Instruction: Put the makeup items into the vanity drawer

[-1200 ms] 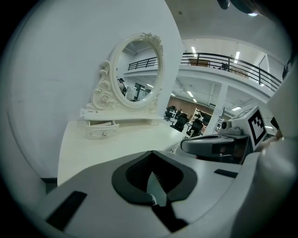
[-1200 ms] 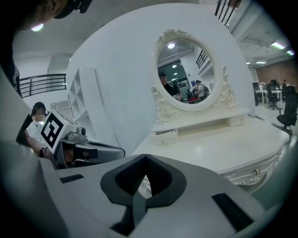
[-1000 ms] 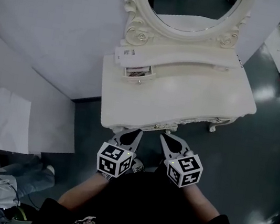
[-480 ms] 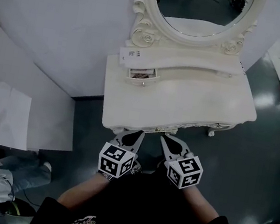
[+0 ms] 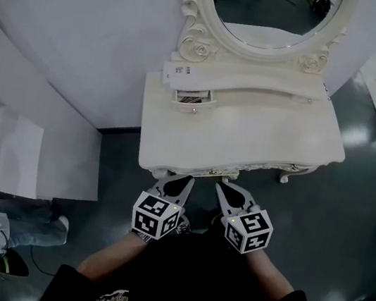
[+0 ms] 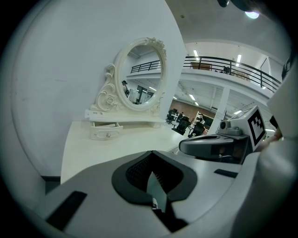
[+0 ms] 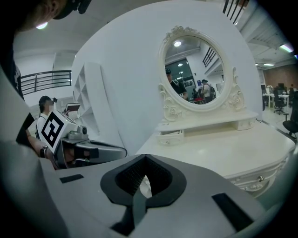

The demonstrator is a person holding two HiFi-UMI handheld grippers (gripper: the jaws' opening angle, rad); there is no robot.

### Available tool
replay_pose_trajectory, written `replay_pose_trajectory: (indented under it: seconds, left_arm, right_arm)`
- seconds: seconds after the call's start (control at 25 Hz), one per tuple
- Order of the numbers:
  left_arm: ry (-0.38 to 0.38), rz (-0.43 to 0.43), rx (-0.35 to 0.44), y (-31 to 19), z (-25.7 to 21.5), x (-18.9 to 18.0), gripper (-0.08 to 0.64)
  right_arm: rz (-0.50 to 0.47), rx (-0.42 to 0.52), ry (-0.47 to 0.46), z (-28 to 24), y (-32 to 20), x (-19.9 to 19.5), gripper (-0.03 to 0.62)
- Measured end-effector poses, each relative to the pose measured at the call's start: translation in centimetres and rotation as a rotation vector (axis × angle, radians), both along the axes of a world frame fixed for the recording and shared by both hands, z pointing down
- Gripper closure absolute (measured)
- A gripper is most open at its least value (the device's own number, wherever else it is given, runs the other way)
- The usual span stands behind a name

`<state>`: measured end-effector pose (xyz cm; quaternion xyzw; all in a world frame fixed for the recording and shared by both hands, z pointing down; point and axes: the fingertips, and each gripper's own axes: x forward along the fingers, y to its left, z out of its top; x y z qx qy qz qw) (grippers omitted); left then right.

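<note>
White vanity table (image 5: 247, 138): top bare. Small drawer (image 5: 195, 104), back left: open, unchanged; dim contents (image 5: 192, 98) presumably the makeup items. Left tool (image 5: 182, 179), right tool (image 5: 222, 186): jaws together, empty, unmoved at near edge; loading likely finished.

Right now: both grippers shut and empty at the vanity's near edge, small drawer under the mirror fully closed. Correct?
Not quite. The small drawer is pulled partly open, not closed; the head view shows it. The rest holds: left gripper and right gripper are shut and empty at the vanity's near edge.
</note>
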<state>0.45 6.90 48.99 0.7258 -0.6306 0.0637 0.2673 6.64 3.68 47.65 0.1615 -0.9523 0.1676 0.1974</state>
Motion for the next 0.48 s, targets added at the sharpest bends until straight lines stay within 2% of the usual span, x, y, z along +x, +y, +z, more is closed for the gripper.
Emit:
replay_pose_trajectory:
  seconds: [0.48]
  left_arm:
    - [-0.006, 0.021, 0.011, 0.6, -0.1, 1.1, 0.552]
  right_arm:
    - [0.016, 0.004, -0.006, 0.0, 1.0, 1.1, 0.563]
